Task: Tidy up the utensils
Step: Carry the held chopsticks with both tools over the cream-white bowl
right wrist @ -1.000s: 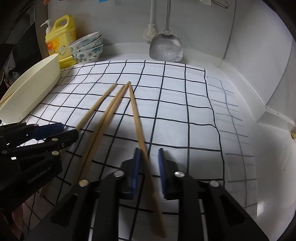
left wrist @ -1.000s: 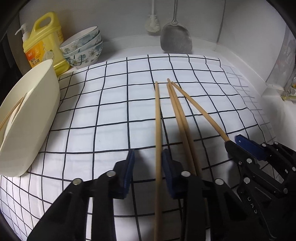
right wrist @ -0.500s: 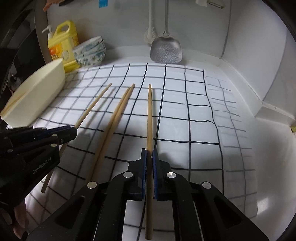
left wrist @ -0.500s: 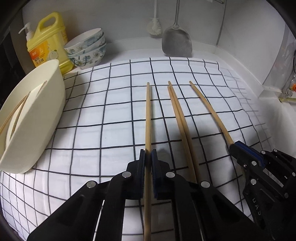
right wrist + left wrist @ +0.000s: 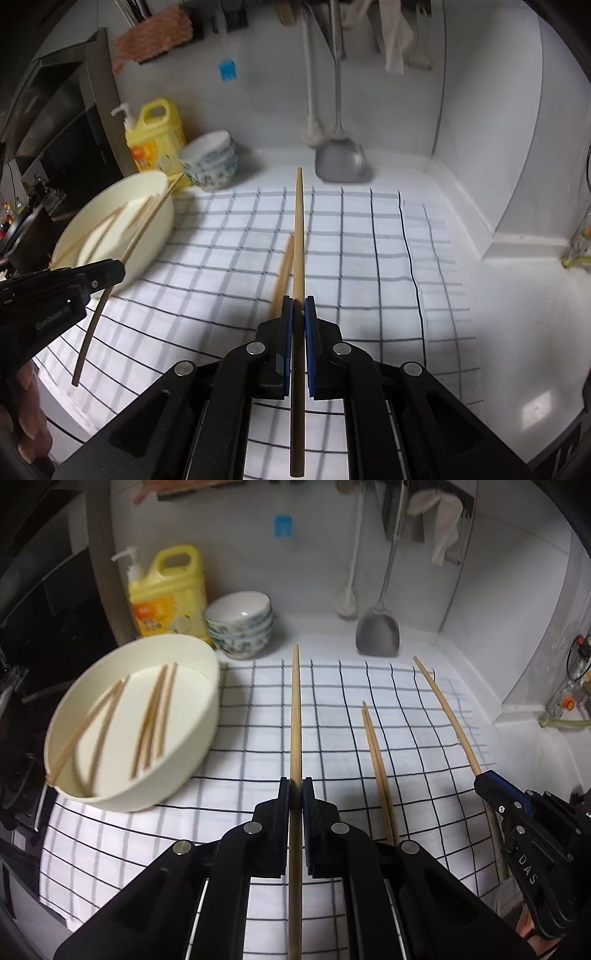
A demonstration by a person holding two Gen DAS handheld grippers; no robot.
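Beside cream bowl point(image 5: 177, 775), stacked bowls point(image 5: 240, 627), detergent point(image 5: 166, 594)

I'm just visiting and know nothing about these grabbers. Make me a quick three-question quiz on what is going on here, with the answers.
1. True or false: the left gripper and the right gripper each hold one chopstick.
2. How many chopsticks lie on the checked cloth with no gripper on them?
A. none
B. two
C. five
3. Fill in: the chopsticks already put away lie in the cream ____.

Key
1. True: the left chopstick and the right chopstick each sit pinched between closed fingers.
2. B: a pair of chopsticks lies side by side on the cloth.
3. bowl
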